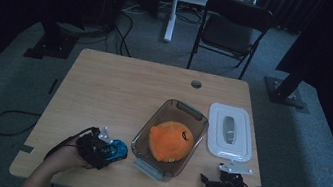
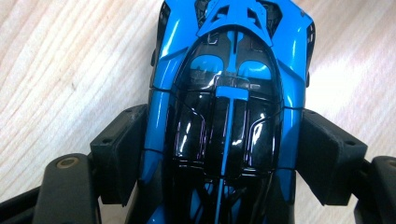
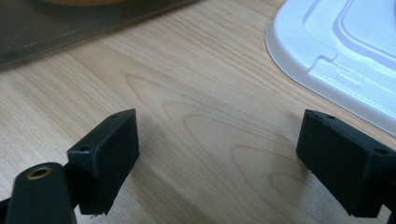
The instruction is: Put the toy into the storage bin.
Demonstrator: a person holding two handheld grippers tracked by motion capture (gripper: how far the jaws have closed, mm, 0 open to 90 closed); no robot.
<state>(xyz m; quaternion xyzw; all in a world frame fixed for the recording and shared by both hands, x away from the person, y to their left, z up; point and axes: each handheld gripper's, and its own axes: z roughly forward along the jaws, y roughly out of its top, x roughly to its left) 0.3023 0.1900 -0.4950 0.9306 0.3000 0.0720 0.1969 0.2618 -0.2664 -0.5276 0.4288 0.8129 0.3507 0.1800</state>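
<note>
While the blue toy car [image 2: 229, 112] is lying on the table [image 1: 120, 86], the left hand-held gripper [image 2: 224, 154] is clamping its flanks, likely to lift it toward the clear bin [image 1: 145, 135] just beside; the right hand-held gripper [image 3: 224, 163] is idling agape near the white lid [image 3: 336, 51].

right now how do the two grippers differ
The left gripper has the blue toy car between its jaws, both pads against the car's sides; the right gripper has nothing between its jaws but bare table. The left sits left of the clear bin, the right near the white lid. Both are low at the near edge, each in a hand.
</note>
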